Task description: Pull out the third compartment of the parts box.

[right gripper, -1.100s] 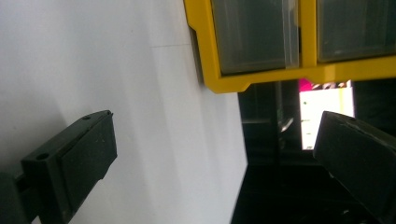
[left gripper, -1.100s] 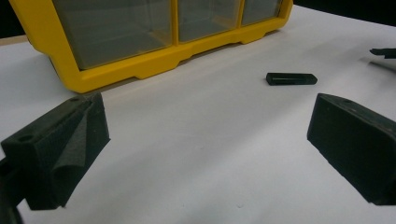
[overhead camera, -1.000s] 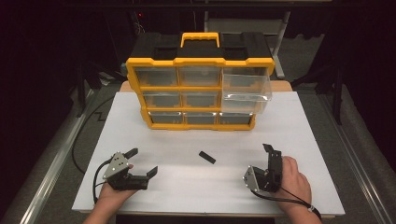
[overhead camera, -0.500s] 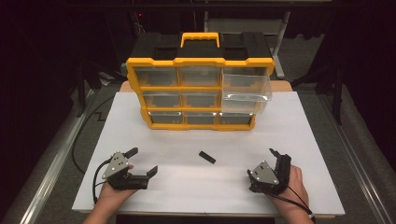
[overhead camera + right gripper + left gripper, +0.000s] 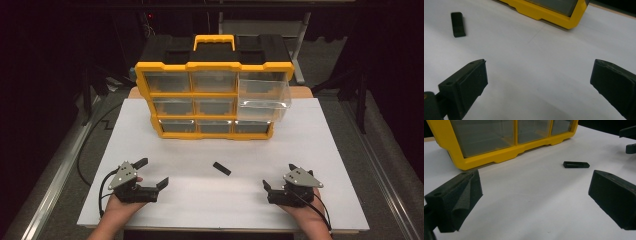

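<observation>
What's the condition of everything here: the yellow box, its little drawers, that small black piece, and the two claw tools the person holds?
Yellow organizer: upright at the table's far side, handle on top.
Clear drawer: pulled out at the right, looks empty.
Other drawers: pushed in.
Small black block: lying flat on the white table, untouched.
Left gripper: open, holding nothing.
Right gripper: open, holding nothing.
</observation>
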